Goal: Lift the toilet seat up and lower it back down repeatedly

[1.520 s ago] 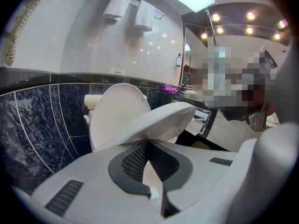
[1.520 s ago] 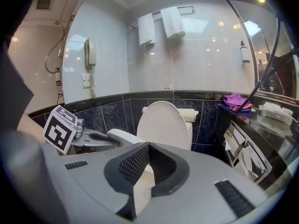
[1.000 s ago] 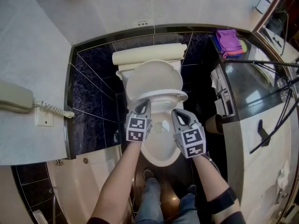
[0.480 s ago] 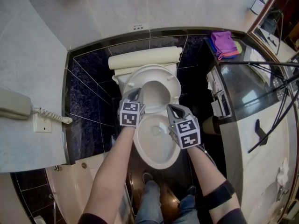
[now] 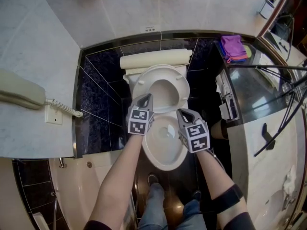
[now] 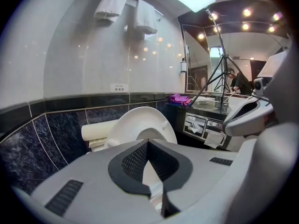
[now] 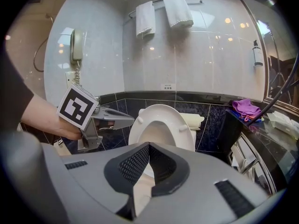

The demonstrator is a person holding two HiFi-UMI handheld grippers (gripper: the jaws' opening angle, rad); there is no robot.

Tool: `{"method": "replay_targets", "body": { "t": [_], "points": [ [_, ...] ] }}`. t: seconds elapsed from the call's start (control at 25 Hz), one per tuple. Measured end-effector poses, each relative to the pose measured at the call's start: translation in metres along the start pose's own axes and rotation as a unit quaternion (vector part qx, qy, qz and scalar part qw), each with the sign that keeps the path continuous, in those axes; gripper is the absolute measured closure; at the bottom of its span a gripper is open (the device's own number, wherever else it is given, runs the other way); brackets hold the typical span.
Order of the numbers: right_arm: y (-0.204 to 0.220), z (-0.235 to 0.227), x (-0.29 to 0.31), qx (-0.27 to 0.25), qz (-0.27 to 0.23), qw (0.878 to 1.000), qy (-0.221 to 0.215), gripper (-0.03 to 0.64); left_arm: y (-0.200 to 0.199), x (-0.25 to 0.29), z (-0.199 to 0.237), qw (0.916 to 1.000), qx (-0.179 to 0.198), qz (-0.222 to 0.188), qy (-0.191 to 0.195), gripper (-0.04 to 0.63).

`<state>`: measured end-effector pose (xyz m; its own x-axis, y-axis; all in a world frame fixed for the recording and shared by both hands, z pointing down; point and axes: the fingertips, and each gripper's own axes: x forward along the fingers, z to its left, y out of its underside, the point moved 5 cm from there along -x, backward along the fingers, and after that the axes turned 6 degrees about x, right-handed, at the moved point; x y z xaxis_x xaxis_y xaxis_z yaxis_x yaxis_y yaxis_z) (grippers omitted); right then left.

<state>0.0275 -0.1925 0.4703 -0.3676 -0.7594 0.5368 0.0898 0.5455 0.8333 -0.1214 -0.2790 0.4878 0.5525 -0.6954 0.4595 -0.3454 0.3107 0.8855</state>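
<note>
1. Raised since a second back: the toilet seat point(image 5: 160, 73) was then lying partway down over the bowl. It now stands tipped back toward the cream cistern point(image 5: 156, 59), with its ring open to the head view and the underside bumpers facing the person.
2. The toilet bowl point(image 5: 149, 150) lies uncovered below the seat, water visible inside.
3. Left gripper point(image 5: 147, 98): the jaws are closed tip to tip with nothing between them. Its tip sits at the lower left edge of the raised seat. No view settles whether it touches the seat or is just beside it.
4. Right gripper point(image 5: 182, 114): its jaws are also together and empty. It hangs over the bowl's right rim, clear of the seat and beside the left gripper.
5. Both forearms reach in from the bottom of the head view, and the person's legs show below the bowl.
6. Surroundings:
   - Dark tiles run behind the toilet.
   - A wall phone point(image 5: 19, 97) with a coiled cord is on the left.
   - A purple cloth point(image 5: 233, 44) lies on the counter corner at right.
   - Two white towels point(image 7: 161, 10) hang on a rail above the cistern.
</note>
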Motion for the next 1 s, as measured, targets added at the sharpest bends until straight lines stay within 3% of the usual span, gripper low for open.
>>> {"method": "replay_targets", "body": {
  "t": [0.32, 0.68, 1.0],
  "points": [
    [-0.002, 0.007, -0.061, -0.016, -0.009, 0.999, -0.030, 0.598, -0.031, -0.091, -0.048, 0.9997, 0.006, -0.012, -0.020, 0.607],
    [-0.006, 0.019, -0.181, -0.038, -0.026, 0.996, -0.072, 0.598, -0.061, -0.227, -0.124, 0.9970, 0.007, -0.018, -0.075, 0.607],
    [0.004, 0.029, -0.278, -0.049, -0.039, 0.994, -0.087, 0.598, -0.084, -0.320, -0.191, 0.9947, -0.005, -0.033, -0.098, 0.607]
  ]
}}
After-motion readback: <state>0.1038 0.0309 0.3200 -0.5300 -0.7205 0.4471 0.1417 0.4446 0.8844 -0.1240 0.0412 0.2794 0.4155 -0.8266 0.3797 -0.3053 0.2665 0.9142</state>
